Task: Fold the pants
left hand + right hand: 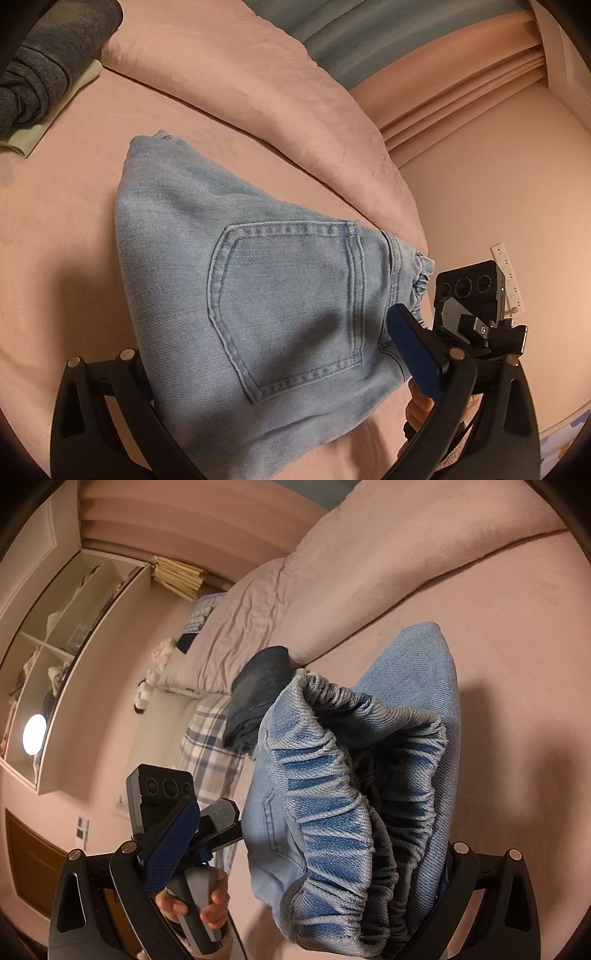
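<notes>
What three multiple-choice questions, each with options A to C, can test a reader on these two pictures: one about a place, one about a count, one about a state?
1. What surface is under the pants?
A. a wooden floor
B. a pink bed sheet
C. a glass shelf

2. How many back pockets show in the left wrist view?
A. none
B. one
C. three

3. In what state are the pants?
A. spread out at full length
B. hung on a hanger
C. folded into a short bundle

Key:
1 B, the pink bed sheet surrounds the pants.
2 B, a single stitched back pocket faces the camera.
3 C, no long legs extend from the bundle.
</notes>
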`<state>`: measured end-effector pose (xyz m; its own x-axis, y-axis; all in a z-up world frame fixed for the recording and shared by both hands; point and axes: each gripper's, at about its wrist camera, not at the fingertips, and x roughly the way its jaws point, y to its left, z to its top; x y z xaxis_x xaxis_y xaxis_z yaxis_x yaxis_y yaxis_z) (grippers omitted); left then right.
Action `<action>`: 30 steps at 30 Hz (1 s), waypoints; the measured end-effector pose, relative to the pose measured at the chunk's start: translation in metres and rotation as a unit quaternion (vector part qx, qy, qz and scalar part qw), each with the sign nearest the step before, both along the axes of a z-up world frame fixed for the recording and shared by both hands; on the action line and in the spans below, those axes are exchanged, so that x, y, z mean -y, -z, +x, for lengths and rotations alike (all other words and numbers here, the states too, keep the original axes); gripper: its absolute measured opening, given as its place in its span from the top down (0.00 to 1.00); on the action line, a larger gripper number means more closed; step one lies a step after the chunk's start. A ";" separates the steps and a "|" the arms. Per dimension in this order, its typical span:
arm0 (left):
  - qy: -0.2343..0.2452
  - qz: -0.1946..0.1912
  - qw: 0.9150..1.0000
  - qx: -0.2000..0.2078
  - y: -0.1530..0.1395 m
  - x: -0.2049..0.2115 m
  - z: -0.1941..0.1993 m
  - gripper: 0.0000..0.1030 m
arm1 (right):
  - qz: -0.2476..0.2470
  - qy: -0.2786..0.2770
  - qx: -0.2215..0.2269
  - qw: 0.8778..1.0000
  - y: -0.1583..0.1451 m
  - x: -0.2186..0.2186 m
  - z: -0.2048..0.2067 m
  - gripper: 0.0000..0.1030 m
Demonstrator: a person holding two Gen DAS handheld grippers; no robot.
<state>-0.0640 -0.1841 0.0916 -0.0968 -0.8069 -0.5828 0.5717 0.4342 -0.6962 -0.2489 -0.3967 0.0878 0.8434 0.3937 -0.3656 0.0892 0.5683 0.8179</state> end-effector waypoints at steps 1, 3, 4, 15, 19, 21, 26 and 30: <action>0.000 0.002 1.000 0.000 0.002 0.000 0.002 0.02 | 0.000 0.001 -0.002 1.000 0.002 0.002 0.003 0.00; -0.001 0.007 1.000 -0.003 0.008 0.003 0.007 0.02 | 0.001 0.002 -0.006 1.000 0.007 0.005 0.009 0.00; -0.001 0.010 1.000 -0.003 0.010 0.008 0.008 0.02 | 0.002 0.003 -0.009 1.000 0.009 0.006 0.012 0.00; -0.002 0.035 0.999 -0.015 0.033 0.010 0.022 0.02 | 0.000 0.010 -0.039 0.999 0.028 0.008 0.027 0.00; -0.003 0.050 0.999 -0.009 0.043 0.015 0.023 0.02 | -0.002 0.015 -0.054 0.998 0.036 0.008 0.030 0.00; -0.008 0.062 0.998 -0.005 0.048 0.018 0.025 0.02 | -0.008 0.019 -0.065 0.998 0.041 0.009 0.031 0.00; -0.021 0.096 0.995 0.003 0.063 0.023 0.030 0.02 | -0.036 0.032 -0.110 0.993 0.051 0.012 0.034 0.00; -0.040 0.118 0.992 0.020 0.060 0.015 0.031 0.01 | -0.067 0.052 -0.136 0.987 0.052 0.015 0.031 0.00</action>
